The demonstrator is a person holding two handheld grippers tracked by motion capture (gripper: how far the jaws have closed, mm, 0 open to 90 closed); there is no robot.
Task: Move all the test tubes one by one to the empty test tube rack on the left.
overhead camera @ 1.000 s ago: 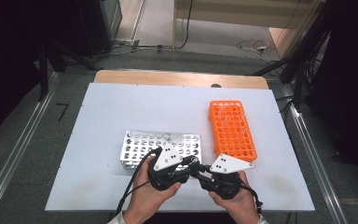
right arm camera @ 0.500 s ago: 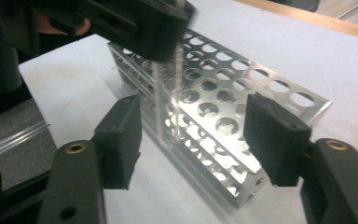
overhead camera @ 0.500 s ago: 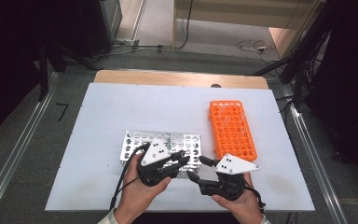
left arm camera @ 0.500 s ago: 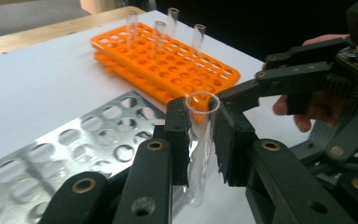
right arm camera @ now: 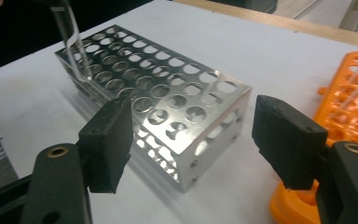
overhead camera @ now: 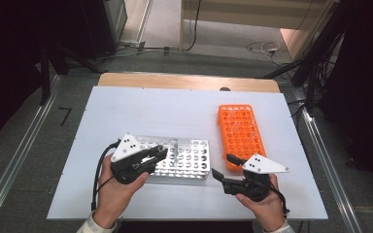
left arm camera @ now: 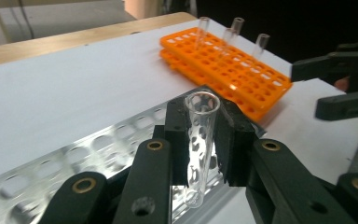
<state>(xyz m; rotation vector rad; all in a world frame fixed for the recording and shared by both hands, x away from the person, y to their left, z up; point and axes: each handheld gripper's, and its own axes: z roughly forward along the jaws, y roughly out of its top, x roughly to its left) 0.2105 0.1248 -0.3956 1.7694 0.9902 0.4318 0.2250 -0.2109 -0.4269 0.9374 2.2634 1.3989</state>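
- Clear glass marks the task's thing: a test tube (left arm camera: 200, 140) stands upright between the black pads of the left claw (left arm camera: 201, 140), clenched on it, with its open mouth up and its rounded bottom just above the near edge of the metal rack (left arm camera: 74, 154).
- From the high view the left claw (overhead camera: 148, 158) sits over the left near part of the metal rack (overhead camera: 184, 158), but the tube itself is too small to make out there.
- From the right gripper view the same tube (right arm camera: 77, 56) shows at the far left corner of the metal rack (right arm camera: 168, 112), tilted, with its tip over the holes; whether it touches the rack I cannot tell.
- White counter (overhead camera: 175, 111) carries both racks, the metal one left of centre, the orange rack (overhead camera: 240, 131) to its right.
- Three more tubes (left arm camera: 235, 28) stand in the far end of the orange rack (left arm camera: 233, 70) in the left gripper view.
- Right claw (right arm camera: 193, 135) is released; its jaws have just been opening and nothing lies between them. In the high view this claw (overhead camera: 221, 167) hovers near the orange rack's near end.
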